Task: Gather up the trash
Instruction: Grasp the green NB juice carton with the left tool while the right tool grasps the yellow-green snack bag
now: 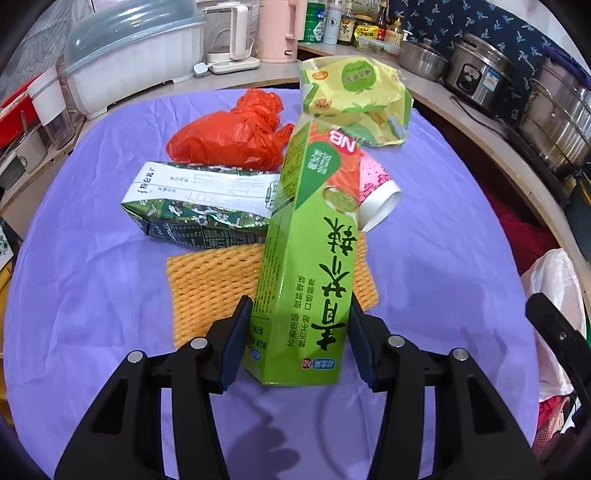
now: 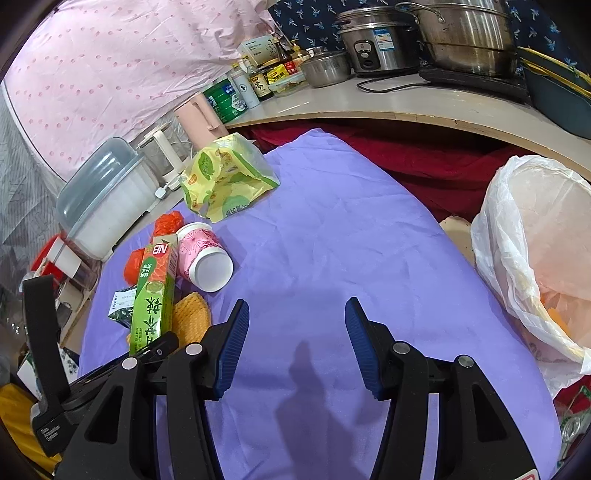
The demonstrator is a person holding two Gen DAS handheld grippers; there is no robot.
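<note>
Purple cloth (image 2: 332, 236) covers the table. Curved wooden counter (image 2: 369, 107) behind it holds steel pots (image 2: 465, 33), rice cooker (image 2: 380, 44), bottles (image 1: 347, 22). Pink dotted fabric (image 2: 110, 66) and navy patterned cloth (image 1: 461, 18) hang behind.

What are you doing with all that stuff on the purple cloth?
Someone is picking up trash with two handheld grippers. The left gripper is clamped on a tall green box, tilted up off the purple cloth. The right gripper is open and empty. A pink cup, orange net, red bag and yellow wrapper remain. A white trash bag waits nearby.
</note>
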